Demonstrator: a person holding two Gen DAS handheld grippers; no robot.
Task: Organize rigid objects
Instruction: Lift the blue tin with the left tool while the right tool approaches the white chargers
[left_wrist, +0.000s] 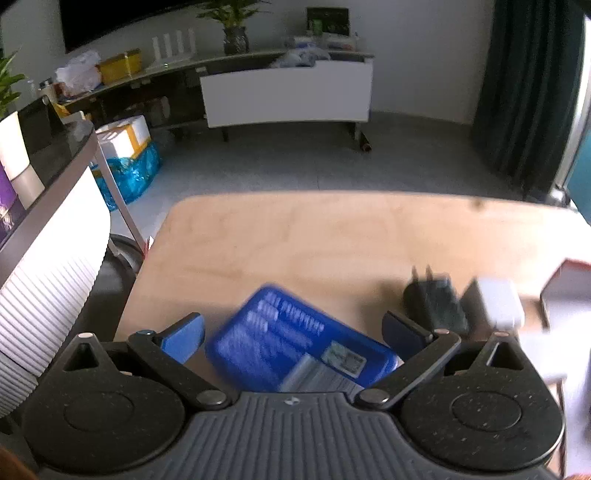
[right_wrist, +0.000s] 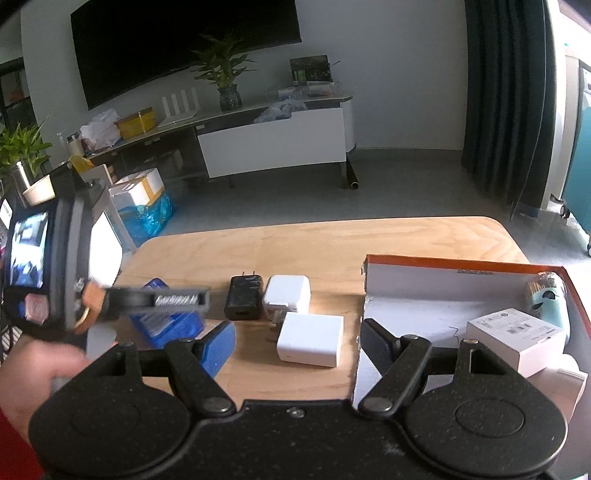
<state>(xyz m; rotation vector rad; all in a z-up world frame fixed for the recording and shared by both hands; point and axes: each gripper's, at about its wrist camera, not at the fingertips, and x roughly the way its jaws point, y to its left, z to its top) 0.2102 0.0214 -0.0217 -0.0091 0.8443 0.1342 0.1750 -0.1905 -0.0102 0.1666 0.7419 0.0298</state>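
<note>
Left tongs (left_wrist: 293, 330) gape wide over the blue battery pack (left_wrist: 295, 339), which lies on the tabletop (left_wrist: 314, 236) at their six o'clock; centre it, then pinch its long edges. Right tongs (right_wrist: 297, 345) wide, empty

one blue battery pack (right_wrist: 166, 321), one black charger (right_wrist: 243, 297), two white chargers (right_wrist: 288, 293), one orange-rimmed box (right_wrist: 443, 266), one small white carton (right_wrist: 517, 338)

From my remote station, I see a light wooden table (right_wrist: 314, 243) carrying a blue case (left_wrist: 295, 339), a black plug adapter (right_wrist: 243, 297) and two white chargers (right_wrist: 288, 293) (right_wrist: 310, 338) set close together. An orange-rimmed open box (right_wrist: 461, 266) sits on its right side.
</note>
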